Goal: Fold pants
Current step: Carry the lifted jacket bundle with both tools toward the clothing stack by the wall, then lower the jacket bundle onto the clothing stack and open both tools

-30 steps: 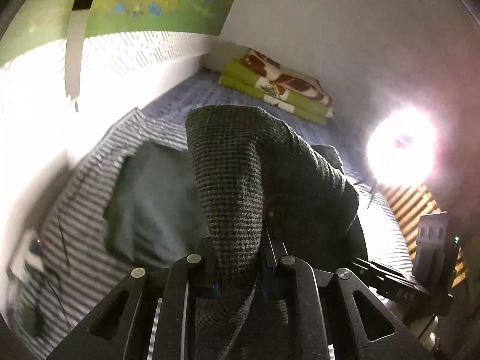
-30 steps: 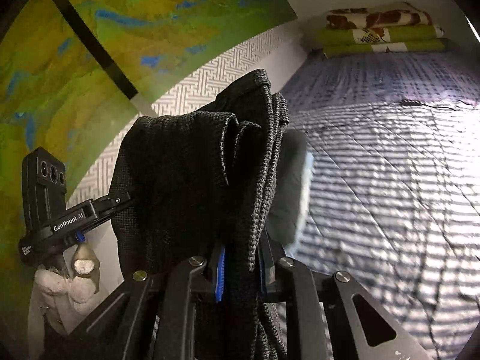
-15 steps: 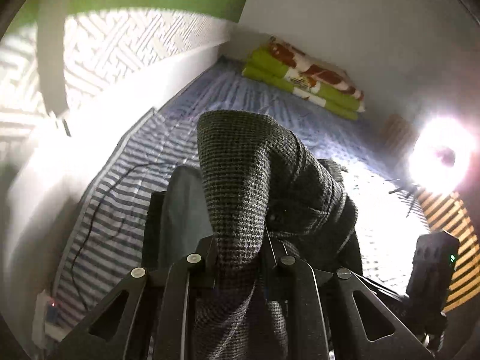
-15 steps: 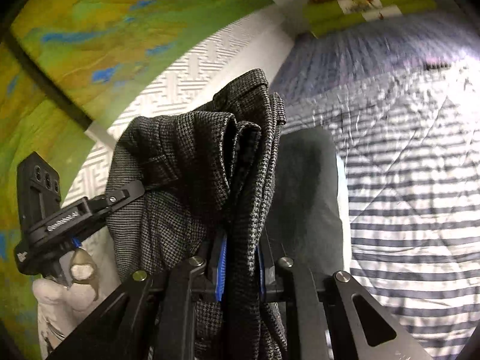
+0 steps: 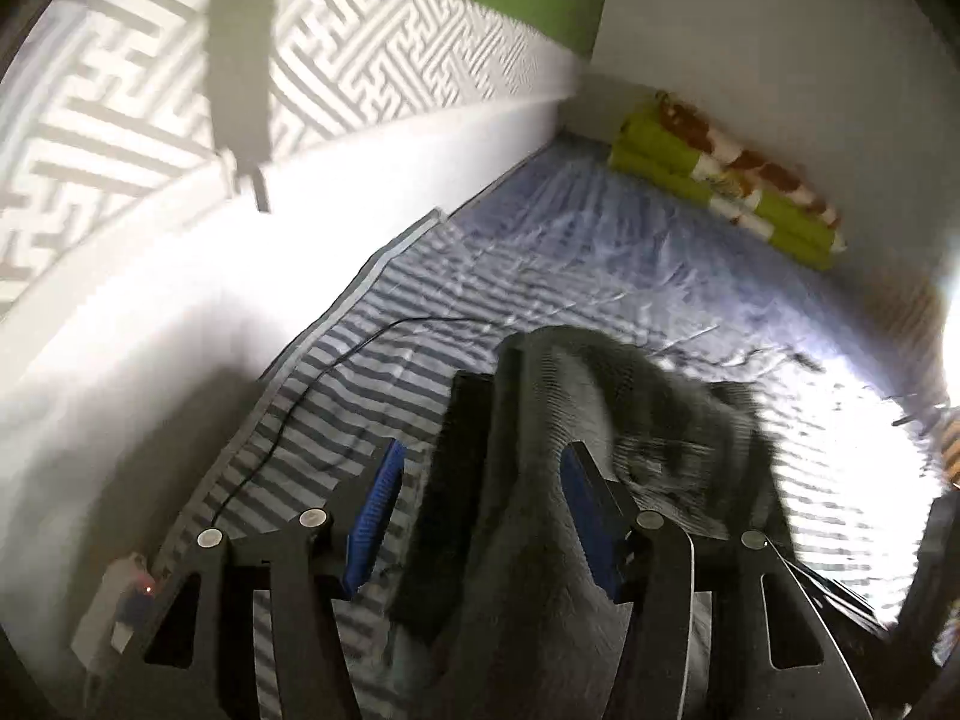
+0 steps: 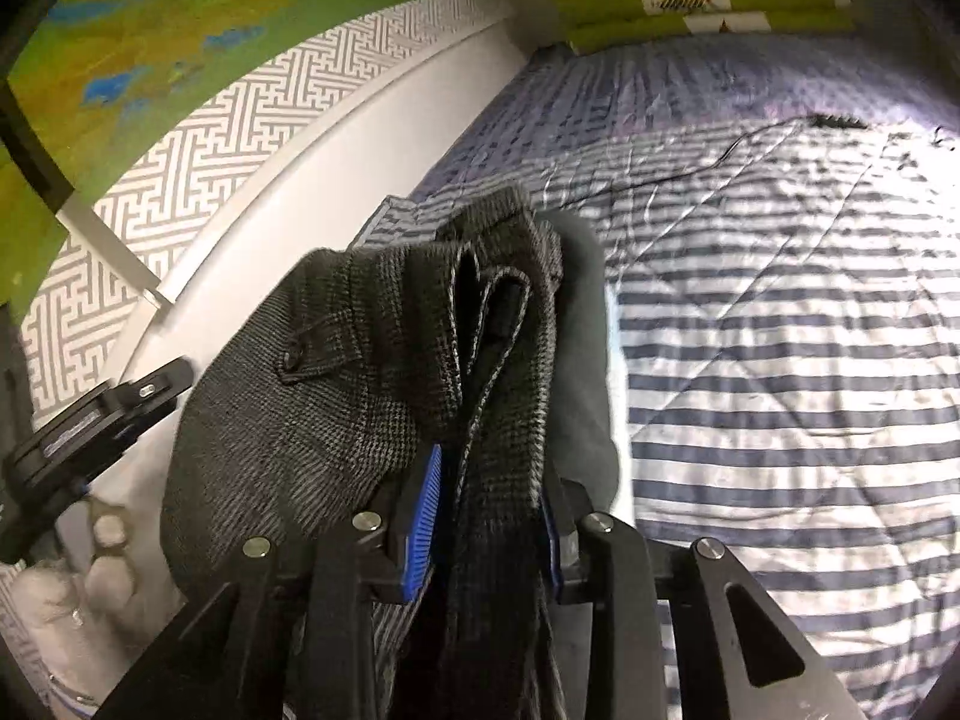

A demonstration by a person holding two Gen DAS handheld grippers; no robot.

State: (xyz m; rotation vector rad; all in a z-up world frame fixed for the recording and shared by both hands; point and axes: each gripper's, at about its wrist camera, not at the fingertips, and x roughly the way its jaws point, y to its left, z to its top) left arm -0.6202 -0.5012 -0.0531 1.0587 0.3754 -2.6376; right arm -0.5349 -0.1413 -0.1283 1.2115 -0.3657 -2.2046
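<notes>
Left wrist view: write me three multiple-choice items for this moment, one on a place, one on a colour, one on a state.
1. Where does the folded blanket lie?
A. at the far end of the bed, against the wall
B. on the floor
C. between the jaws

2. What colour are the pads of the left gripper?
A. red
B. blue
C. yellow

3. How do the left gripper's jaws stand?
A. wide apart, with the pants draped in the gap
B. clamped tight on a cable
C. out of view

Answers:
1 A, the green blanket sits where the striped cover meets the far wall.
2 B, both pads show blue.
3 A, the pads stand far from each other and the cloth hangs loose between them.
</notes>
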